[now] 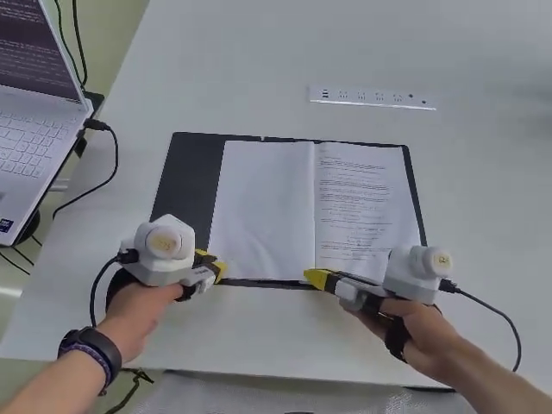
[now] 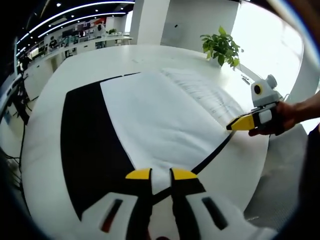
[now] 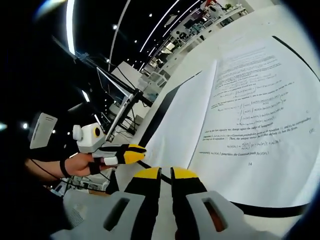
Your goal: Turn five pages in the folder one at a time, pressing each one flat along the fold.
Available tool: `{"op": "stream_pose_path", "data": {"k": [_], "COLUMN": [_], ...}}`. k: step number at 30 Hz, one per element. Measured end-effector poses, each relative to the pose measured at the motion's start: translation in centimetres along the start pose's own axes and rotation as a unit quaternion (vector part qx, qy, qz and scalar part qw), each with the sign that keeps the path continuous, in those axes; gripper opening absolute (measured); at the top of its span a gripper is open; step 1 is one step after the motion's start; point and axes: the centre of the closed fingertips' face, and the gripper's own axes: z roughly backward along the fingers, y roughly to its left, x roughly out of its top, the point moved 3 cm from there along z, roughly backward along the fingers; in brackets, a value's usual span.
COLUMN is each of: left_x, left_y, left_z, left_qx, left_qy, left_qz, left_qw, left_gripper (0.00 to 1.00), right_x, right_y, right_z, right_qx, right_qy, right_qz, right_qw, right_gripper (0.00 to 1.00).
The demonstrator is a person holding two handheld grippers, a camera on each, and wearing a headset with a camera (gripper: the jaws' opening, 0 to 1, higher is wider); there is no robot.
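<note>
You've got an open laptop (image 1: pixel 34 95) at the upper left of the head view, with a black cable (image 1: pixel 108 164) plugged into its side and looping down over the white table (image 1: pixel 483 198). A socket strip (image 1: pixel 373 97) lies upper centre-right. A leafy plant (image 2: pixel 221 47) stands at the top of the left gripper view.

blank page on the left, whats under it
The blank page lies on the black folder, whose inside cover shows past the page's left edge and along the bottom. Whether other turned sheets lie beneath it cannot be seen, because the page covers that area.
</note>
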Motion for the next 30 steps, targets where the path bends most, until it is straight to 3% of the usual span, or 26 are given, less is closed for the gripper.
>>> {"op": "stream_pose_path", "data": {"k": [6, 11, 18, 26, 30], "left_x": [0.4, 0.9, 1.4, 2.0, 2.4], "left_y": [-0.7, -0.5, -1.0, -2.0, -2.3], "left_z": [0.7, 1.1, 1.9, 2.7, 3.0], "left_qx": [-0.002, 0.0, 0.004, -0.001, -0.001], "left_qy": [-0.005, -0.017, -0.022, -0.027, -0.028], "left_qz": [-0.006, 0.004, -0.01, -0.023, -0.028], "left_qw": [1.0, 0.9998, 0.9997, 0.9994, 0.9992], "left_gripper": [0.15, 0.17, 0.2, 0.24, 0.25], "right_x": [-0.2, 0.1, 0.5, 1.5, 1.7], "right_y": [-0.4, 0.1, 0.4, -0.3, -0.3], "right_z": [0.5, 1.0, 1.9, 3.1, 3.7], "right_qx": [-0.015, -0.015, -0.023, -0.056, -0.063], "right_qy": [-0.002, -0.005, 0.009, 0.002, 0.013], "right_qz": [-0.006, 0.006, 0.057, 0.087, 0.113], "right_qw": [0.9999, 0.9999, 0.9981, 0.9947, 0.9916], "right_gripper": [0.08, 0.11, 0.18, 0.27, 0.32]}}
